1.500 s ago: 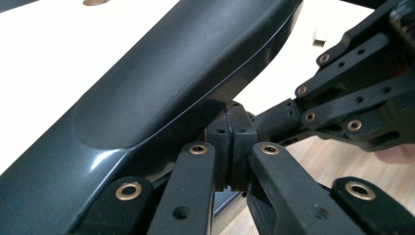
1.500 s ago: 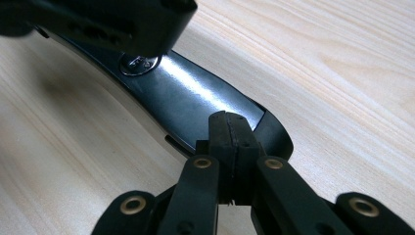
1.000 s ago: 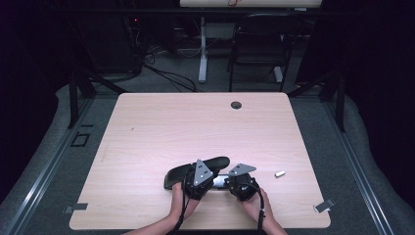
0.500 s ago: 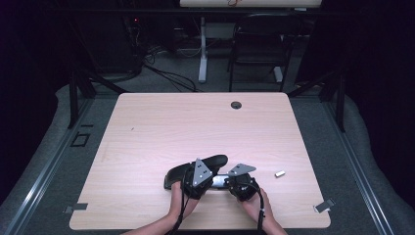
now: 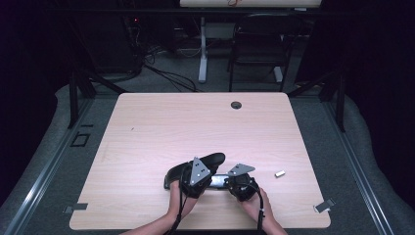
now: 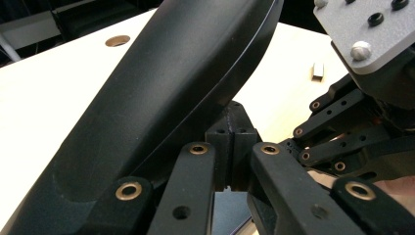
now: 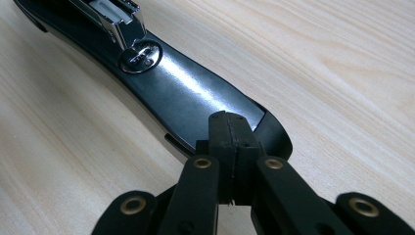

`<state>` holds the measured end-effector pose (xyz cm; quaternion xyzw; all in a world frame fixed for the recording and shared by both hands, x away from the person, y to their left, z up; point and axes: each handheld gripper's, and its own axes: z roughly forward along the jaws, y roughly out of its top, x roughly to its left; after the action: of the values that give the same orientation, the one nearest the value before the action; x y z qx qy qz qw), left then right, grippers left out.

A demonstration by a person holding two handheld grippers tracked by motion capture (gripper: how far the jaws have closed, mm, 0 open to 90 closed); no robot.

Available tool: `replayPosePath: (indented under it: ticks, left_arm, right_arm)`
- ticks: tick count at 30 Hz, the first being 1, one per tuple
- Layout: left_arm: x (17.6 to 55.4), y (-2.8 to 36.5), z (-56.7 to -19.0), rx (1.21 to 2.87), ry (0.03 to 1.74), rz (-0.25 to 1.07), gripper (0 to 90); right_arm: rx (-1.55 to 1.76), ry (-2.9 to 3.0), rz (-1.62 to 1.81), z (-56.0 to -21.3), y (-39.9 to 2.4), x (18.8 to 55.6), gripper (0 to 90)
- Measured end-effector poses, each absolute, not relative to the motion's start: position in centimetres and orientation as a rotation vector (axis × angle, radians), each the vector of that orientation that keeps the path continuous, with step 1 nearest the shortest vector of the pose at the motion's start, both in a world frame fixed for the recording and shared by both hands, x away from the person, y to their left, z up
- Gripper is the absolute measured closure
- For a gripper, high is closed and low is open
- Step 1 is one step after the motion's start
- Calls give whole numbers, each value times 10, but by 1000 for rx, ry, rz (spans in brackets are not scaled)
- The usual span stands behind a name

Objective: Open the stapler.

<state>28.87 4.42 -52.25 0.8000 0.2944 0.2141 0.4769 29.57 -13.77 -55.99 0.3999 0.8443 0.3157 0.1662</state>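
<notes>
A black stapler lies swung open near the table's front edge. Its top arm (image 5: 209,160) (image 6: 171,83) is tilted up, while its base (image 5: 218,181) (image 7: 191,93) lies flat with the chrome staple channel (image 7: 115,17) showing. My left gripper (image 5: 195,175) (image 6: 231,147) is shut with nothing between its pads, just under the raised arm. My right gripper (image 5: 235,182) (image 7: 231,142) is also shut and empty, its tips at the rounded end of the base. Whether the tips touch the base I cannot tell. The right gripper's linkage (image 6: 352,137) sits close beside the left one.
A small metal strip of staples (image 5: 279,173) (image 6: 318,69) lies on the wooden table (image 5: 195,127) right of the grippers. A round cable hole (image 5: 236,105) (image 6: 118,40) is at the far edge. A chair (image 5: 257,44) and desk legs stand beyond the table.
</notes>
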Motion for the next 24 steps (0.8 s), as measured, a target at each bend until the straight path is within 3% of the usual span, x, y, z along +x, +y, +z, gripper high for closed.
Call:
replayPosePath:
  ticks: [24]
  left_arm:
    - [288, 54, -507, 1894, 725, 542, 900]
  right_arm:
    - [1127, 2407, 900, -560, -138, 296, 900]
